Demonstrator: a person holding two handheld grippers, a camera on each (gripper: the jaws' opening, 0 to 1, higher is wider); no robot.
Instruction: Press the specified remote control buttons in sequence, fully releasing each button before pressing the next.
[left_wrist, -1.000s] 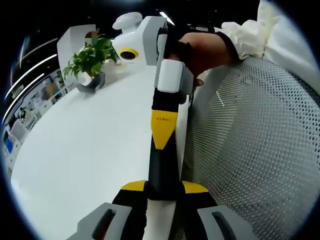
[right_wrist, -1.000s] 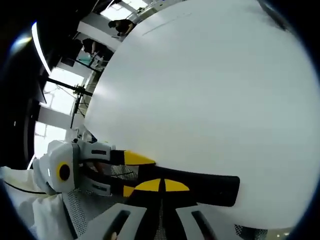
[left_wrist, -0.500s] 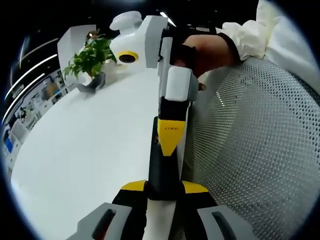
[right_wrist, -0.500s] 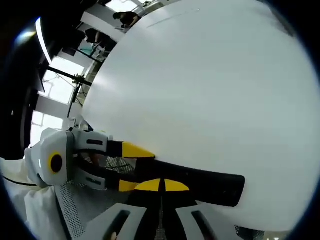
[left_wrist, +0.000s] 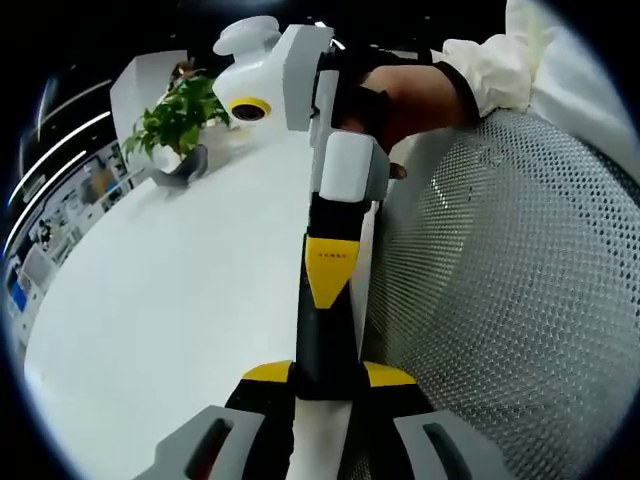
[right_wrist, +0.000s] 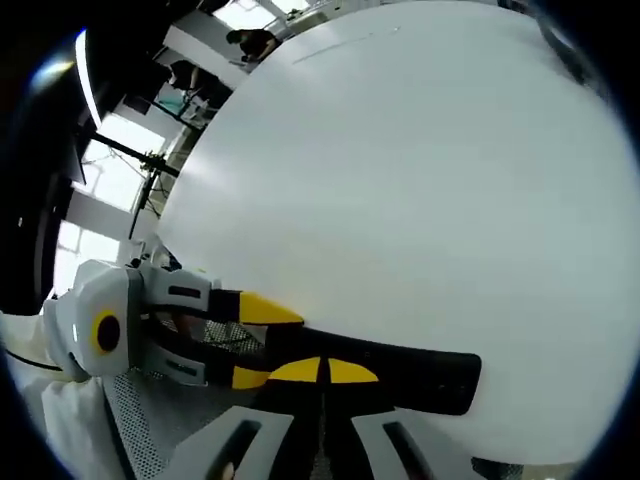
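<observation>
**Closed tip on the remote, left gripper clamped around it**

Left gripper view: the left gripper (left_wrist: 328, 376) has its yellow-tipped jaws closed on the remote control (left_wrist: 325, 340), one on each side. The remote is a slim dark bar that runs straight up the middle of the view from the grip. The right gripper (left_wrist: 328, 285) comes in from the top, jaws pressed together into a single yellow point. That point lies on the remote's dark face, roughly halfway along. No button can be made out under it, so which key it's on can't be told.

A gloved hand (left_wrist: 400, 95) grips the right gripper's handle, with a white sleeve (left_wrist: 490, 60) behind it. The remote is held over the edge of the white bench (left_wrist: 170, 290). A grey mesh chair back (left_wrist: 500, 300) curves away on the right, and a potted plant (left_wrist: 180, 112) stands at the far end of the bench.

Right gripper view, same scene from the other end: the right gripper (right_wrist: 322, 372) shows its two yellow tips meeting with no gap, right against the remote (right_wrist: 410, 368). The remote stretches off to the right, above the white bench (right_wrist: 400, 180). From the left comes the left gripper (right_wrist: 255, 340), its yellow jaws clamped above and below the remote's near end.
</observation>
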